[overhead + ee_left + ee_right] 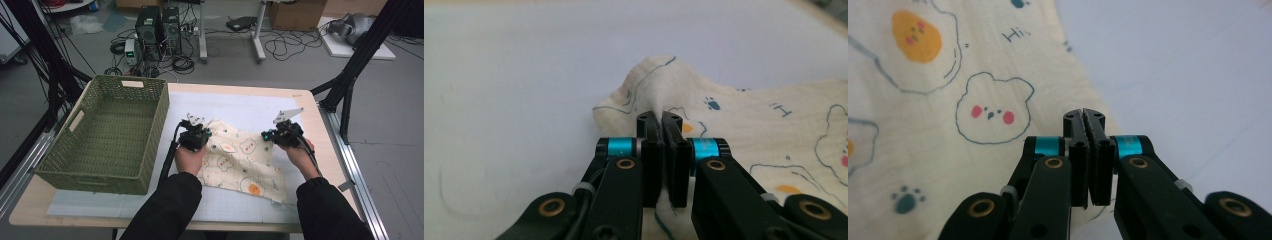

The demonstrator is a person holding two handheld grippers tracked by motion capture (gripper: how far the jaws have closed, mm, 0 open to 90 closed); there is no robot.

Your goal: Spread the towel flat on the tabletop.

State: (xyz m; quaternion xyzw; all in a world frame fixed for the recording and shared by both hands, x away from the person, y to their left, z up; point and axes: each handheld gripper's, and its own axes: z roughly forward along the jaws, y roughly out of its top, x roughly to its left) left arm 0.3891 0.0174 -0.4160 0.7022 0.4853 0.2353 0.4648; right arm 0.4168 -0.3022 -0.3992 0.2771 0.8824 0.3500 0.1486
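Observation:
A cream cloth (240,160) printed with bears and fried eggs lies rumpled on the white mat, between the person's two hands. My left gripper (201,129) is at the cloth's far left corner. In the left gripper view its jaws (658,117) are shut on a raised fold of the cloth (774,125). My right gripper (270,134) is at the far right corner. In the right gripper view its jaws (1084,115) are pressed together on the edge of the cloth (923,100), which spreads to their left.
A green woven basket (160,115) stands on the left of the table, close beside my left gripper. A white gridded mat (240,107) covers the wooden table top. Black frame legs rise at both far corners, and cables and computers lie on the floor beyond.

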